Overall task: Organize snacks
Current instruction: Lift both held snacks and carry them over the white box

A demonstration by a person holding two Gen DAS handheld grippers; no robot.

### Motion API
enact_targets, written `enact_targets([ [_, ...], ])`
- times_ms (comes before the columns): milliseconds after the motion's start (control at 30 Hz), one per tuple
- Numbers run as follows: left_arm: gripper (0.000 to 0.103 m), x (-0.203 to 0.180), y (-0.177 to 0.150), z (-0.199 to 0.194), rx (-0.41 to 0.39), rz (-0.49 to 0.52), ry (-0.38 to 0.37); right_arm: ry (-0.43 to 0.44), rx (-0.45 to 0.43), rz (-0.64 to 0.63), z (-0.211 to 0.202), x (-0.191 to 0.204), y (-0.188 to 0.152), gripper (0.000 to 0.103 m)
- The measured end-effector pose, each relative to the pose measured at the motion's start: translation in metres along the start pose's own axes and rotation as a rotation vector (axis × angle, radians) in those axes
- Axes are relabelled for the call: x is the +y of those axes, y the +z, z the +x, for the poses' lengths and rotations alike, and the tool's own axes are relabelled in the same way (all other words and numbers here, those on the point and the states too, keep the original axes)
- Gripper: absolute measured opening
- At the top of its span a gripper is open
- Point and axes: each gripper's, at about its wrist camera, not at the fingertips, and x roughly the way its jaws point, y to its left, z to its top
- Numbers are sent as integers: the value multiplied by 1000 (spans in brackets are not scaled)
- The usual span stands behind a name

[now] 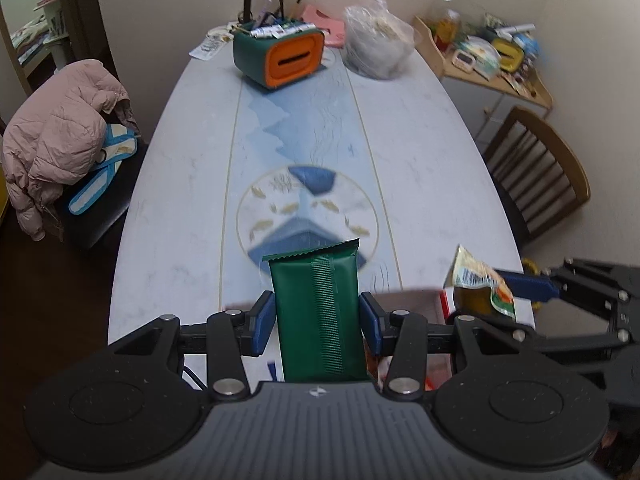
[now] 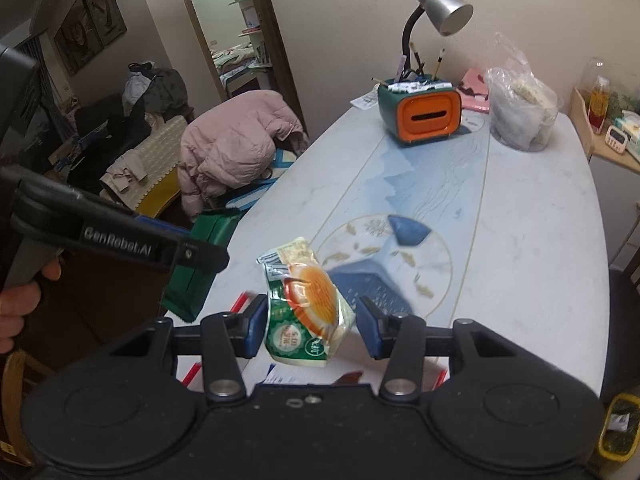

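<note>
While aloft, green packet (image 1: 314,312) in tongs (image 1: 316,320)

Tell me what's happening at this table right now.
A person holds a gripper in each hand, sorting snacks. The left tongs clamp a dark green foil snack packet; the right tongs hold a crinkled clear wrapper with an orange round pastry. Both are lifted over the pale blue patterned table.
</note>
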Motion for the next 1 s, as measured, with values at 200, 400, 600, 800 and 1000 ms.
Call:
enact_targets([
  [200,44,0,-37,2,67,7,-8,38,28,26,-4,8,-24,47],
  [400,44,3,-69,1,111,-2,-27,71,64,55,-5,17,-47,47],
  [600,44,2,-98,19,169,-14,-22,81,109,83,10,23,-76,47],
  [800,44,4,-122,45,211,-36,-6,82,144,129,32,22,-105,47],
  [1000,44,5,-133,76,222,-32,29,25,175,79,59,29,-127,47],
])
